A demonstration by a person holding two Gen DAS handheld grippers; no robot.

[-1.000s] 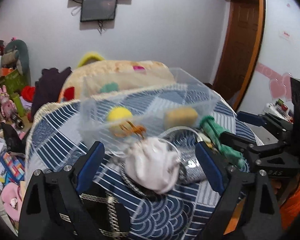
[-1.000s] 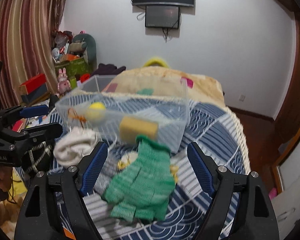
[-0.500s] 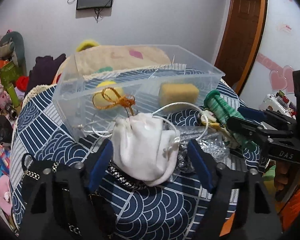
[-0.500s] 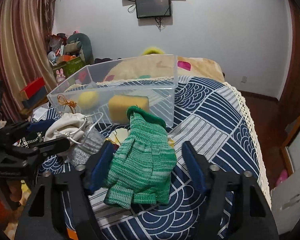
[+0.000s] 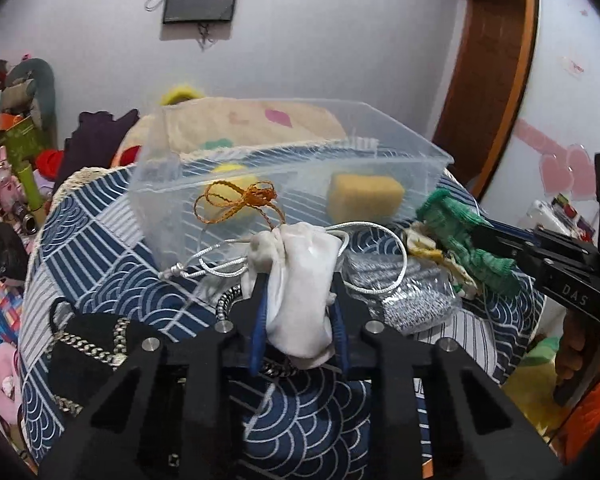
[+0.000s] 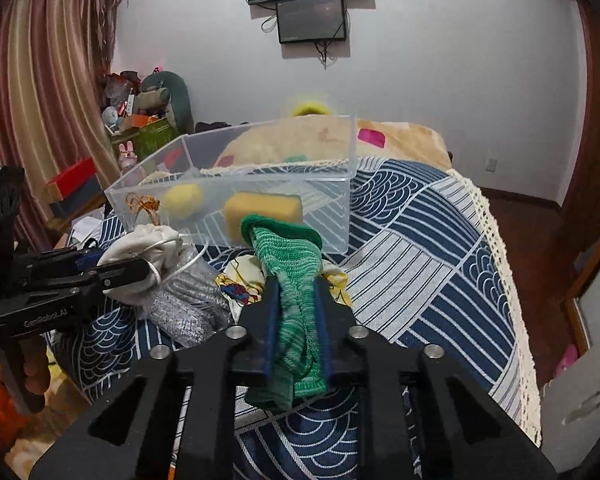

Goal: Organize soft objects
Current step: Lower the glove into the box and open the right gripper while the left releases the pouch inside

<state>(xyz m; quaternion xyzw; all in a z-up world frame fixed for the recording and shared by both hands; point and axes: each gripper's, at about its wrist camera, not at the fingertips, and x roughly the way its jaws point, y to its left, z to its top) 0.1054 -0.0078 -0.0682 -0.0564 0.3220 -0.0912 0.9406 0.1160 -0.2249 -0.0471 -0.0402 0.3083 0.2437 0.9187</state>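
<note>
My left gripper [image 5: 298,292] is shut on a white drawstring pouch [image 5: 300,280], just in front of the clear plastic bin [image 5: 380,152]. My right gripper [image 6: 296,292] is shut on a green knitted glove [image 6: 290,264], also just in front of the bin [image 6: 340,216]. Inside the bin lie a yellow sponge [image 5: 364,198], a yellow ball [image 6: 182,197] and an orange cord [image 5: 236,200]. The glove [image 5: 464,236] and the right gripper show at the right of the left wrist view. The pouch [image 6: 144,252] and the left gripper show at the left of the right wrist view.
A grey knitted item [image 6: 188,300] and a yellow printed cloth [image 6: 236,284] lie on the blue patterned bedspread [image 6: 420,264] between the grippers. A black chain-strap bag [image 5: 88,344] lies at the near left. Toys and clutter [image 5: 8,168] stand left of the bed.
Both grippers have closed: the left on the white pouch, the right on the green glove. The glove is now squeezed narrow between the right fingers.
</note>
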